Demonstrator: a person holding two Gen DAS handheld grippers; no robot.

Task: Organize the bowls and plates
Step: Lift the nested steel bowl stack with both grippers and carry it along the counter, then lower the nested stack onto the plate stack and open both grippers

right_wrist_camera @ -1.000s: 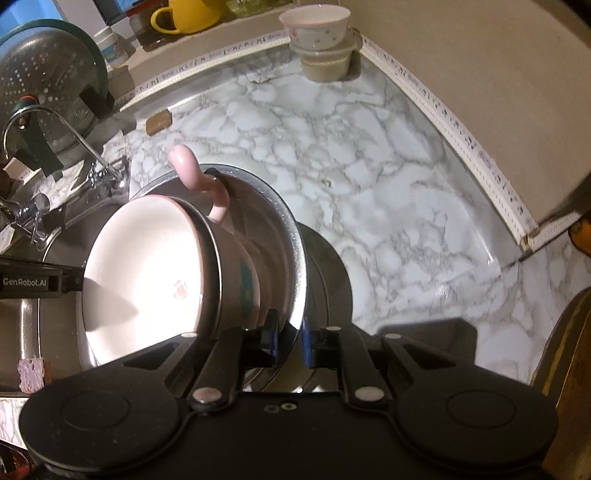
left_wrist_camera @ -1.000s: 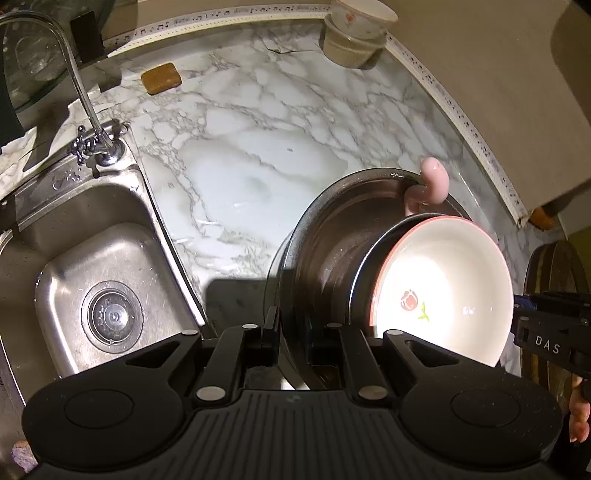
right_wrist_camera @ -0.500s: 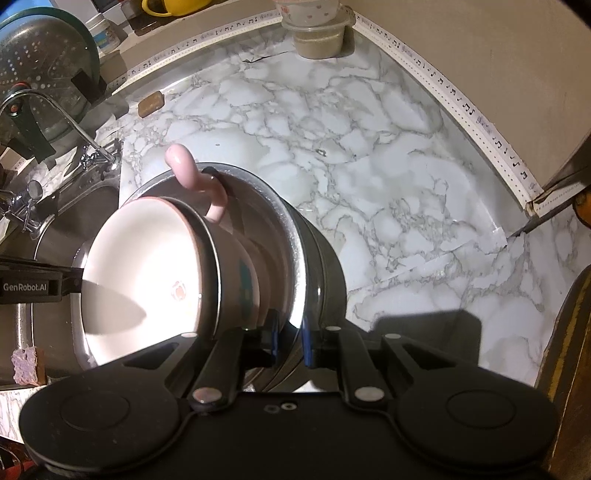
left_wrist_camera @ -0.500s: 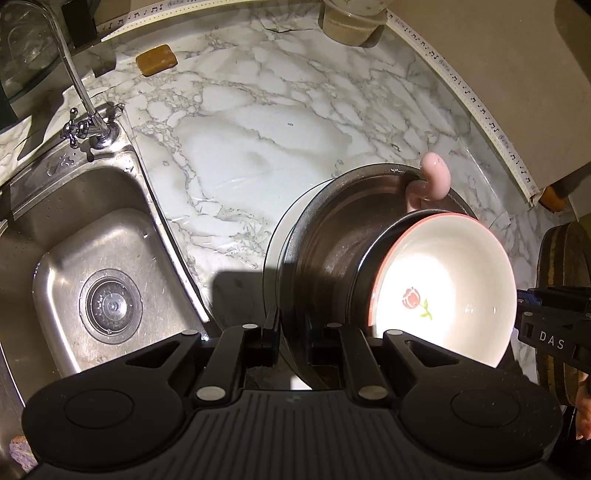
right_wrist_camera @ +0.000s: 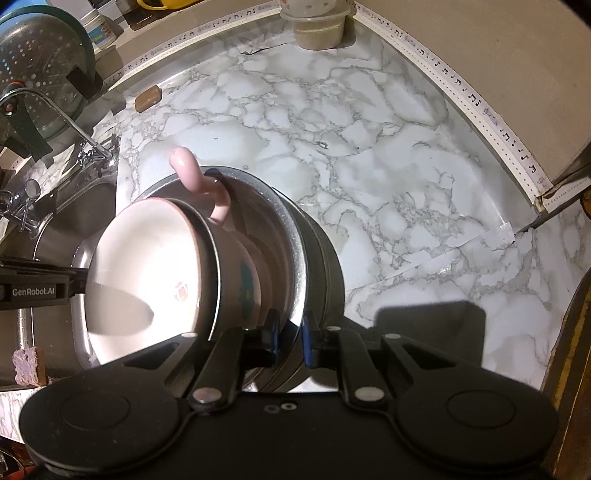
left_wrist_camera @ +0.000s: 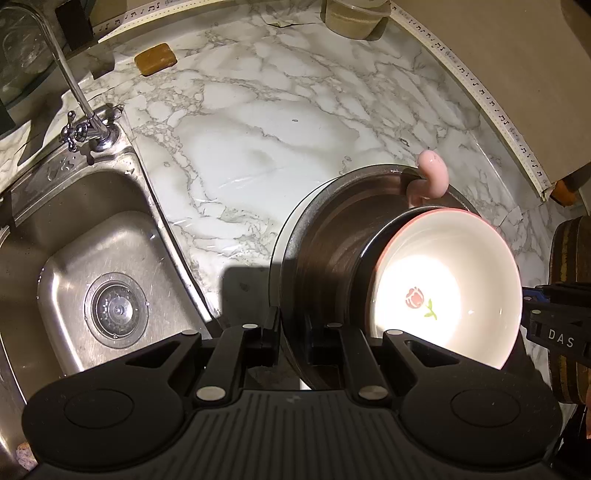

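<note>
A stack of dishes hangs above the marble counter (left_wrist_camera: 258,155), held from both sides. Its base is a steel plate (left_wrist_camera: 325,236) with a glass plate under it. Nested in it are a dark bowl and a white bowl (left_wrist_camera: 443,291) with a red flower inside; a pink spoon handle (left_wrist_camera: 432,177) sticks up behind. My left gripper (left_wrist_camera: 293,336) is shut on the plate rim. My right gripper (right_wrist_camera: 290,332) is shut on the opposite rim (right_wrist_camera: 295,266). The white bowl (right_wrist_camera: 140,269) and the spoon (right_wrist_camera: 199,184) also show in the right wrist view.
A steel sink (left_wrist_camera: 92,258) with a tap (left_wrist_camera: 85,125) lies to the left. A brown soap bar (left_wrist_camera: 155,59) sits near the back wall. Stacked bowls on a tub (right_wrist_camera: 317,22) stand at the back. A colander (right_wrist_camera: 33,66) leans beyond the sink. A purple sponge (right_wrist_camera: 27,365) sits by the sink.
Both grippers have carried the stack toward the near side and lower over the counter. The back bowls slid toward the top of the views. The grips stayed shut.
</note>
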